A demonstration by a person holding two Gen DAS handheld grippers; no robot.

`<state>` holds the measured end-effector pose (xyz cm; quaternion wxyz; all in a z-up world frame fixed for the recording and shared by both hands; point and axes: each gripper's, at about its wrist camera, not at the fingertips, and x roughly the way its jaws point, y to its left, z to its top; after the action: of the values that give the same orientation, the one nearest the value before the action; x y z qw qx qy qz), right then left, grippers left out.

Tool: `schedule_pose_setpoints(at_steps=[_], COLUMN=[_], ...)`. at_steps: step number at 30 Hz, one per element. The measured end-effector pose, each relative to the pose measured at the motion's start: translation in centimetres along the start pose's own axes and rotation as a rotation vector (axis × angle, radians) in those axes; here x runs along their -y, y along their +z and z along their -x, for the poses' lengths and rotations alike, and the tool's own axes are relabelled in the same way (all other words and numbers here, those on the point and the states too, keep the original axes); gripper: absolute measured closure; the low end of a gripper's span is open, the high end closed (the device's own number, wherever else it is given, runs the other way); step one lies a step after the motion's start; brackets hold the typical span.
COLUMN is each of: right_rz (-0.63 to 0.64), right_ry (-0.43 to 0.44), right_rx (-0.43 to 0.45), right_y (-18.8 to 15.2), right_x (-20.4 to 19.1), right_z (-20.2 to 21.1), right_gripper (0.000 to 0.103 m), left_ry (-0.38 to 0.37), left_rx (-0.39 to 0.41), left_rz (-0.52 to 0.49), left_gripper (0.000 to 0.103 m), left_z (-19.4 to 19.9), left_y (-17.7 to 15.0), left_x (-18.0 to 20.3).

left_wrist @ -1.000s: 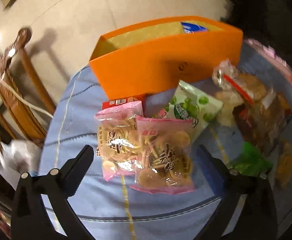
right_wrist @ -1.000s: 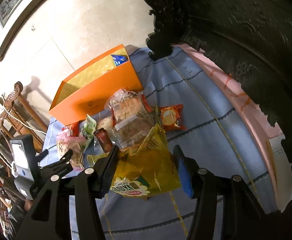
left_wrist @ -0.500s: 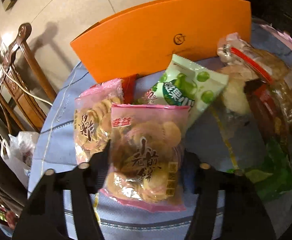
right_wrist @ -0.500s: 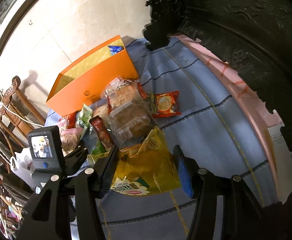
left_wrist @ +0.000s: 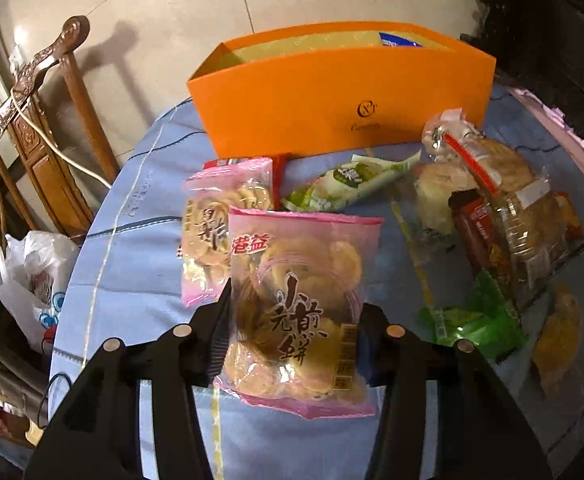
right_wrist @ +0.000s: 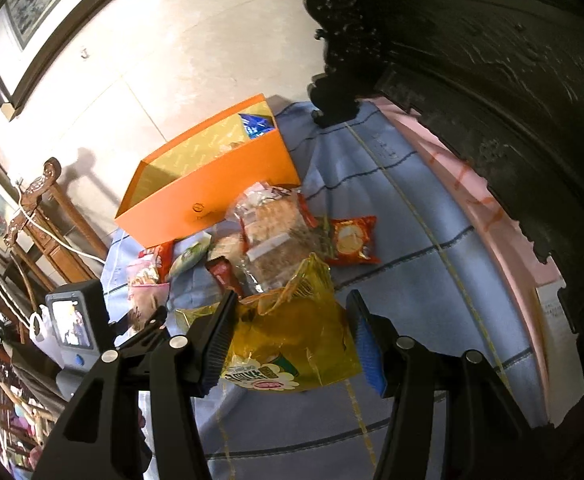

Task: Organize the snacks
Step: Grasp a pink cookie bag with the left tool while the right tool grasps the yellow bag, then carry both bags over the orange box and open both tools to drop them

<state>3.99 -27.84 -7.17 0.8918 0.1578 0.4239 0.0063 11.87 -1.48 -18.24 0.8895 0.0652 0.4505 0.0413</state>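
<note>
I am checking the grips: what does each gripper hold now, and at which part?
Left gripper: its fingers, just closing, pinch the pink cookie bag by its lower half. Right gripper: yellow bag between its fingers; contact cannot be told.

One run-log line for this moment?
left gripper: just closed on pink cracker bag | right gripper: holds yellow bag | orange box: open

On my blue tablecloth (left_wrist: 140, 280) I count two pink cracker packets (left_wrist: 297, 308), one in front and one (left_wrist: 208, 236) just behind it. There is one orange box (left_wrist: 343, 108) with one blue packet (left_wrist: 399, 39) showing inside. I see one pale green pouch (left_wrist: 347, 182), one bright green wrapper (left_wrist: 471, 320), one brown bar (left_wrist: 475, 232), one yellow bag (right_wrist: 292, 340) and one red-orange packet (right_wrist: 351, 240). The clear cookie bags (left_wrist: 503, 184) overlap too much to count.
</note>
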Motion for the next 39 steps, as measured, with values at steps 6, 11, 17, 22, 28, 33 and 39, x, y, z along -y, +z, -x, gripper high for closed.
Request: schedule_pose_setpoints(at_steps=[6, 11, 17, 22, 28, 33, 39], right_rz=[0.045, 0.075, 0.111, 0.135, 0.166, 0.181, 0.138], right_ry=[0.015, 0.023, 0.089, 0.107, 0.089, 0.102, 0.044], right_rx=[0.016, 0.037, 0.066, 0.092, 0.133, 0.151, 0.125], right_y=[1.1, 2.9, 6.0, 9.6, 14.8, 19.8, 24.2], right_x=[-1.7, -3.2, -5.7, -7.5, -8.8, -9.7, -9.5], right_z=[0.2, 0.2, -1.0, -2.2, -4.4, -8.1, -14.4], right_gripper=[0.047, 0.047, 0.047, 0.047, 0.047, 0.047, 0.047], left_ry=[-0.042, -0.102, -0.150, -0.113, -0.112, -0.096, -0.082], left_rx=[0.031, 0.057, 0.096, 0.136, 0.148, 0.180, 0.184], left_rz=[0.025, 0.068, 0.152, 0.166, 0.166, 0.159, 0.151], left_gripper=[0.054, 0.054, 0.054, 0.054, 0.054, 0.054, 0.054], left_z=[3.9, 6.8, 9.2, 9.9, 8.3, 6.0, 2.1], left_y=[0.3, 2.0, 5.8, 9.2, 13.7, 18.9, 24.0], left_x=[0.4, -0.8, -3.4, -5.5, -7.2, -7.7, -7.4])
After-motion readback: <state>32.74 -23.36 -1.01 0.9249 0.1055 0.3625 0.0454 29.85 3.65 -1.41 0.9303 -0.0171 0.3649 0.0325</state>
